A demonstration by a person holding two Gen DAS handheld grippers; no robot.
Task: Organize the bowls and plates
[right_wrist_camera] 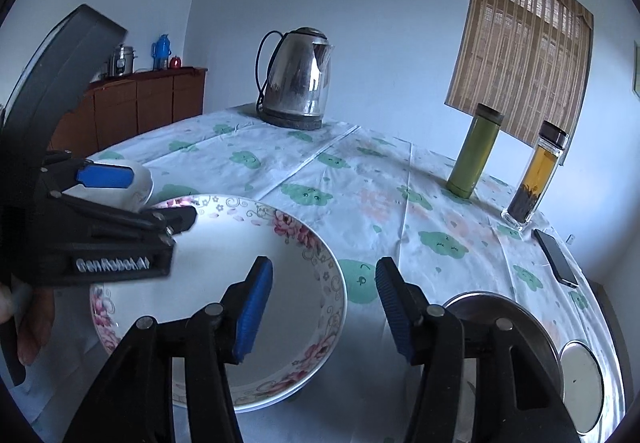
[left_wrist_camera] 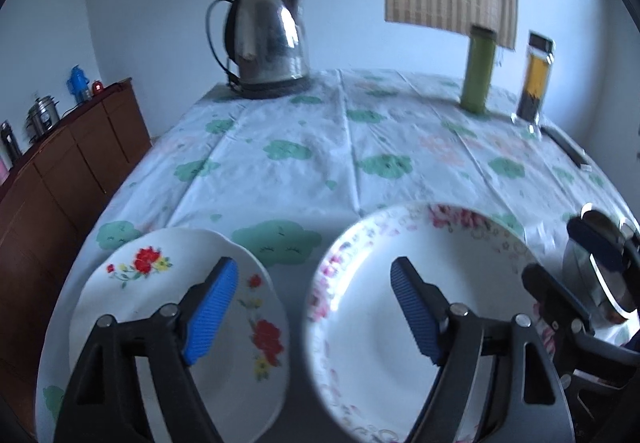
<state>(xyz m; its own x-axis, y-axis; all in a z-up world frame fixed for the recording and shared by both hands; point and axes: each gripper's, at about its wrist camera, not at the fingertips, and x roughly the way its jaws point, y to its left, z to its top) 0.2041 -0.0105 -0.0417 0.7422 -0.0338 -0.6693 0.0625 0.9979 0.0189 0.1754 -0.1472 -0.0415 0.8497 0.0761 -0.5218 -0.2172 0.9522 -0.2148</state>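
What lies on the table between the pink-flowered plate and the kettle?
Only bare tablecloth. In the right wrist view, nothing stands between the pink-flowered plate and the kettle.

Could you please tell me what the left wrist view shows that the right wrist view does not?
Only the left wrist view shows the red-flowered plate lying flat. Only the right wrist view shows the metal plate clearly and the phone whole. Both share the pink-flowered bowl, kettle, green flask and tea bottle.
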